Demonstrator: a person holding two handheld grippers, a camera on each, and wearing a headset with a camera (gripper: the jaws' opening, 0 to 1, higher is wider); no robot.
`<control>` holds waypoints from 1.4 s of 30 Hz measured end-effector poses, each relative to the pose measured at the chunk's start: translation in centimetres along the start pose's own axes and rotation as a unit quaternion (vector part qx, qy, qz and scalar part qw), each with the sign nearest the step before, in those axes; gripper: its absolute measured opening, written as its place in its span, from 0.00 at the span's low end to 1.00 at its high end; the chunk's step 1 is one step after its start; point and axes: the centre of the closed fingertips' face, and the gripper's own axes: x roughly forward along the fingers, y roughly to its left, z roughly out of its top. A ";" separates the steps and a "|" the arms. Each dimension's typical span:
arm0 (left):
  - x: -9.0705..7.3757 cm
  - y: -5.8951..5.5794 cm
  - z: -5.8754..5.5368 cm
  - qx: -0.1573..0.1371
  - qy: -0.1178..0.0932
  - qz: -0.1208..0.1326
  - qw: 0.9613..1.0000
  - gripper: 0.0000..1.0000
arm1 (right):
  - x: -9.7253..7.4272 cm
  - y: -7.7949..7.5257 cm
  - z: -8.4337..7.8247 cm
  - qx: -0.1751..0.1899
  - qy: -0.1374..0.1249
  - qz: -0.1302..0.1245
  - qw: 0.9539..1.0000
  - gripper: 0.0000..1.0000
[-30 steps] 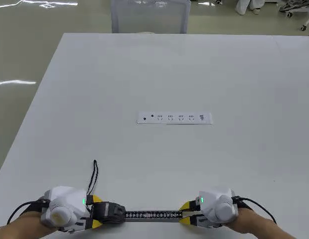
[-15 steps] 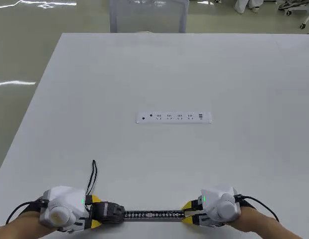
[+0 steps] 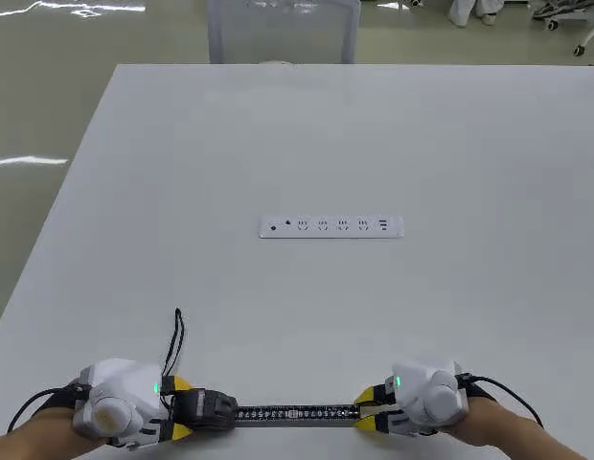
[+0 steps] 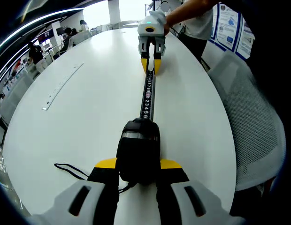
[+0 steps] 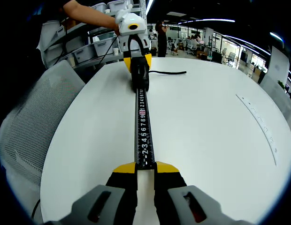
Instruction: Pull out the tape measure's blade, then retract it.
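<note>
A black tape measure case (image 3: 208, 409) lies at the table's near edge, and my left gripper (image 3: 182, 408) is shut on it; the case (image 4: 138, 150) sits between that gripper's yellow-tipped jaws. Its black blade (image 3: 297, 413) with white numbers runs rightward, flat on the table, to my right gripper (image 3: 366, 409), which is shut on the blade's end. In the right gripper view the blade (image 5: 143, 131) stretches from the jaws to the distant case (image 5: 140, 75). In the left gripper view the blade (image 4: 148, 96) reaches the right gripper (image 4: 150, 66).
A white power strip (image 3: 331, 226) lies at the middle of the white table (image 3: 316, 144). A black wrist cord (image 3: 175, 337) trails from the case toward the table's middle. A mesh chair back (image 3: 283, 29) stands beyond the far edge.
My right gripper has moved slightly rightward, drawing a bit more blade out of the case. The left gripper and case have stayed put.
</note>
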 end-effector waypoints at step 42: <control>0.3 0.1 0.1 0.001 0.006 -0.002 1.000 0.26 | -2.7 -0.2 -2.9 0.008 0.015 -0.007 1.000 0.10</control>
